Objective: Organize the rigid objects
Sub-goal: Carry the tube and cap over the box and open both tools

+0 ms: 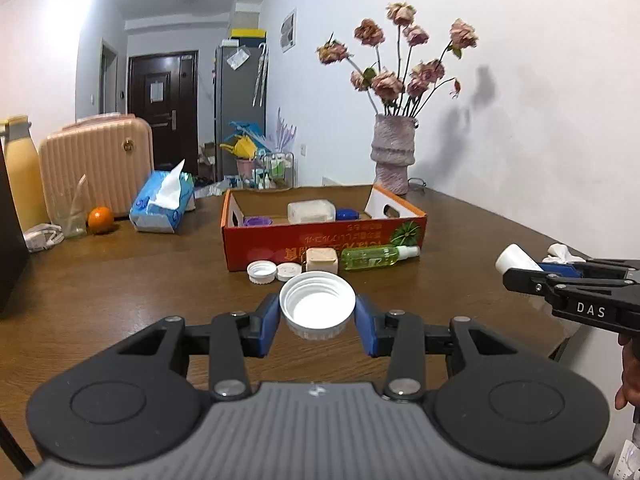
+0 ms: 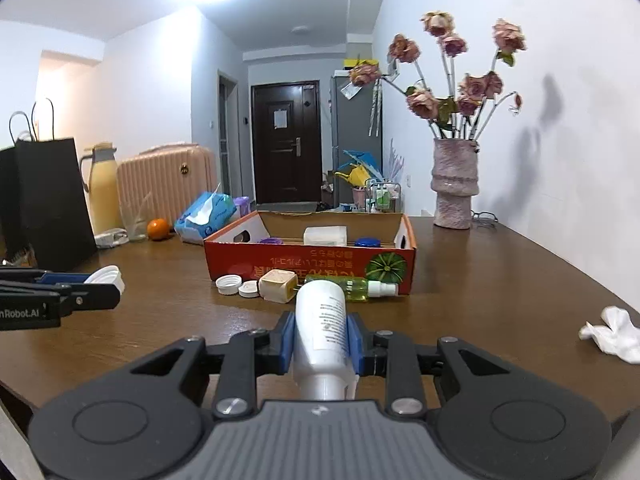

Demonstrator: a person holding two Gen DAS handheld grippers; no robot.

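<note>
White walls and a dark door at the far end of a hallway frame what we see beyond the brown counter [image 1: 120, 280]. Our left gripper [image 1: 317, 316] is clamped on a large white cap [image 1: 317, 309], open side up, at the centre of the left wrist view. Our right gripper [image 2: 321, 338] grips a white bottle [image 2: 322, 324] lying along its fingers at the centre of the right wrist view. Each view catches the other gripper at its edge. Ahead of both sits a red cardboard box [image 1: 320, 238] holding a translucent container [image 1: 311, 211]. Against its front wall lie two small white caps [image 1: 262, 271], a beige cube [image 1: 322, 260] and a green spray bottle [image 1: 378, 257]. Only the right wrist view shows a black paper bag [image 2: 52, 196] at left and the whole crumpled tissue [image 2: 612, 334] at right.
</note>
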